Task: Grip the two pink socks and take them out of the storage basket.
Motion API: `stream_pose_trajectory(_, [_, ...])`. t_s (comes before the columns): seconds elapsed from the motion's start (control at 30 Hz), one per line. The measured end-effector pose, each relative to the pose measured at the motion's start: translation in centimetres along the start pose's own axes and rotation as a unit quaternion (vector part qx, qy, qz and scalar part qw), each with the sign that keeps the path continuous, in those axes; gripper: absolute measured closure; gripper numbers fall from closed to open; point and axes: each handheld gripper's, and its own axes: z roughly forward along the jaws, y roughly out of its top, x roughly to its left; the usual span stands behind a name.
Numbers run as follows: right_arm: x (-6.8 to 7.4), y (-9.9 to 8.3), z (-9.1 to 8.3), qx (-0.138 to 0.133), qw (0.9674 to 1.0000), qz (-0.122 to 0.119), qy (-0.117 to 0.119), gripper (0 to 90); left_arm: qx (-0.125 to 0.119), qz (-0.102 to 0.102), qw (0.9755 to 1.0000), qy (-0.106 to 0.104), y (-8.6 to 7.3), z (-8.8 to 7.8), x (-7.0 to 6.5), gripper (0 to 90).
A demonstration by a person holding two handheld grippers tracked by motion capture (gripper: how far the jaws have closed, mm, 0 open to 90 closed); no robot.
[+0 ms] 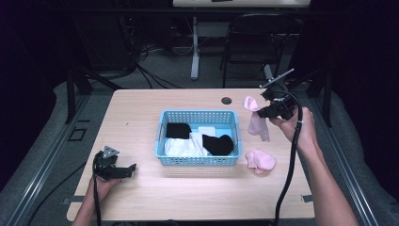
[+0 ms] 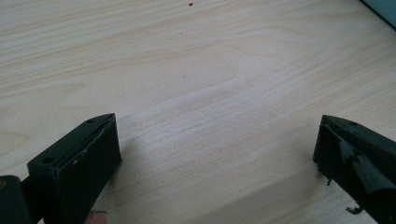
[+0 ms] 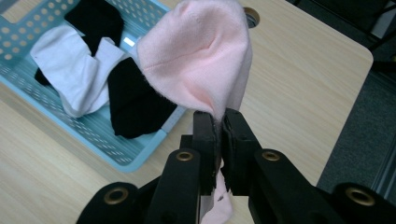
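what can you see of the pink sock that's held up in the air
The held pink sock is pale pink soft knit with a faint seam across its rounded end. The right gripper has its jaws shut on it partway along, so one end flops above the jaws and the rest hangs below. It is lifted off the table, right of the blue basket. Nothing else touches it.

No readable text

Nothing legible is showing anywhere: no words, labels, brand marks, numbers or signs are appearing on the worktop [image 1: 141, 113], the blue basket [image 1: 162, 141], the socks inside it, the pink sock [image 3: 196, 60] or either set of tongs.
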Motion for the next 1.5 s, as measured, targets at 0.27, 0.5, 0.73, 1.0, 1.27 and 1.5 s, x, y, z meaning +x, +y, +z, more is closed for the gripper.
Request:
stream_pose_trajectory(0.27, [-1.7,-2.2,0.8,0.008,0.9997,0.021,-0.009,84.7,0.0,0.0,1.0,0.0,0.0,0.0,0.0,0.6])
stream_pose_trajectory(0.5, [-2.7,-4.2,2.5,0.016,0.9991,0.038,-0.011,84.7,0.0,0.0,1.0,0.0,0.0,0.0,0.0,0.7])
stream_pose_trajectory(0.73, [-3.1,-6.6,5.8,0.042,0.9976,0.053,-0.017,84.5,0.0,0.0,1.0,0.0,0.0,0.0,0.0,0.7])
stream_pose_trajectory(1.0, [-3.5,-8.5,9.7,0.084,0.9944,0.056,-0.032,84.0,0.0,-0.001,1.0,0.001,0.0,0.0,0.0,0.6])
stream_pose_trajectory(1.27, [-4.4,-10.0,12.0,0.11,0.9906,0.076,-0.028,79.1,-0.001,0.0,1.0,0.0,0.0,0.0,0.0,0.6])
stream_pose_trajectory(1.5, [-5.1,-10.2,11.6,0.095,0.9905,0.097,-0.027,52.8,-0.001,0.0,1.0,0.0,0.0,0.0,0.0,0.6])
